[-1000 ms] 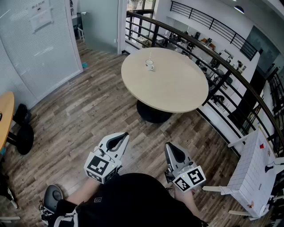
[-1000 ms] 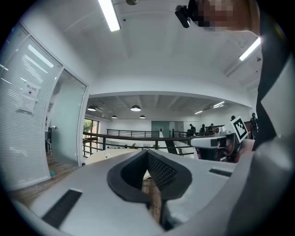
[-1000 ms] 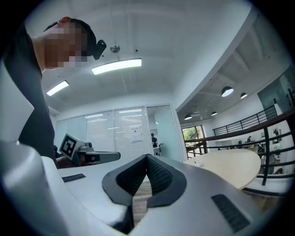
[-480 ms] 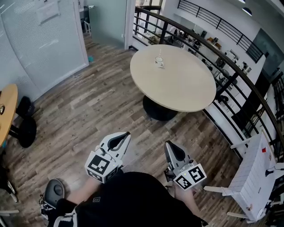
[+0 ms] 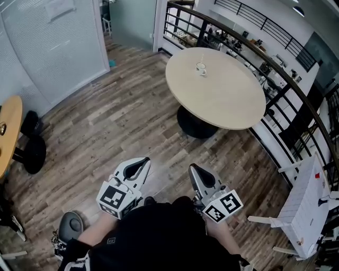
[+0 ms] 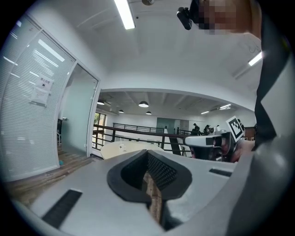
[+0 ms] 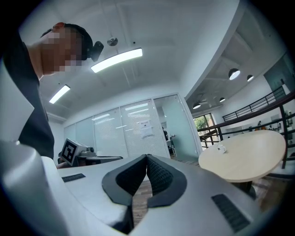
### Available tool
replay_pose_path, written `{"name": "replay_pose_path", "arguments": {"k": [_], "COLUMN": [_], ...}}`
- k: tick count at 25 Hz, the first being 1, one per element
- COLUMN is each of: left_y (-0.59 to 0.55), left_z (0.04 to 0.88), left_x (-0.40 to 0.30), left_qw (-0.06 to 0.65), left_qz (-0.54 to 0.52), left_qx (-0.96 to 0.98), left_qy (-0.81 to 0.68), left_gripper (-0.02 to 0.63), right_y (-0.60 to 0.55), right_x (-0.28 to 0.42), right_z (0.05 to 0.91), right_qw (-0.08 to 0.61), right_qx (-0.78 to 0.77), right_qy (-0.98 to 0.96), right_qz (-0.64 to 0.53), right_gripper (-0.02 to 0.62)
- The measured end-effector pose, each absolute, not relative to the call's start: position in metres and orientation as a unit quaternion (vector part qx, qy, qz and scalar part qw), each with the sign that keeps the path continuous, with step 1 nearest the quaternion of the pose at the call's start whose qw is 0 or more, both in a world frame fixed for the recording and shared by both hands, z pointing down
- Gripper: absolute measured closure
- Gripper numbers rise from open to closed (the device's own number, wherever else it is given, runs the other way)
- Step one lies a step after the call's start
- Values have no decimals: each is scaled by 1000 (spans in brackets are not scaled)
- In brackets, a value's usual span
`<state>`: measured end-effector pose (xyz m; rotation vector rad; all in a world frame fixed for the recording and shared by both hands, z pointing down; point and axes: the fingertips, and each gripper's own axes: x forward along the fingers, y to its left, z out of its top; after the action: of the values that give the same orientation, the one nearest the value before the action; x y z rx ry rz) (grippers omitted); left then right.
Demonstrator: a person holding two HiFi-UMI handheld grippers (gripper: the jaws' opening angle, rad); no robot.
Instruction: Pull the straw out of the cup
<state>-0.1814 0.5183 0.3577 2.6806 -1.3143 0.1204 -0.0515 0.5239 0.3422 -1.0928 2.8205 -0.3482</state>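
Far from the cup [image 5: 201, 68], a wall notice [image 5: 59, 7] shows unreadable print.

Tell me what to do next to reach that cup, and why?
Probably step closer to the round table first. The cup stands far off on it, well beyond the left gripper and right gripper, which are both shut and empty, close to the person's body.

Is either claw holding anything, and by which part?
Nothing. The left claw and right claw are both shut and empty; the cup stands on the table.
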Motion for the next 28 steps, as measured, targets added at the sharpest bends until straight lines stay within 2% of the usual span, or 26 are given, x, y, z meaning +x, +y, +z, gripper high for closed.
{"name": "replay_pose_path", "arguments": {"k": [6, 17, 28], "left_y": [505, 458, 346], "left_z": [364, 382, 374], "left_x": [-196, -203, -161], "left_qw": [102, 122, 107], "left_qz": [30, 36, 49], "left_qx": [898, 888, 896], "left_qy": [-428, -442, -429], "left_gripper": [598, 598, 598], "right_y": [514, 458, 348], "right_x": [-67, -74, -38], "right_z": [352, 366, 370], "right_qw": [23, 28, 31], "right_qx": [-375, -357, -357], "right_qy": [918, 923, 923], "right_qz": [-130, -142, -141], "right_gripper": [572, 572, 572]}}
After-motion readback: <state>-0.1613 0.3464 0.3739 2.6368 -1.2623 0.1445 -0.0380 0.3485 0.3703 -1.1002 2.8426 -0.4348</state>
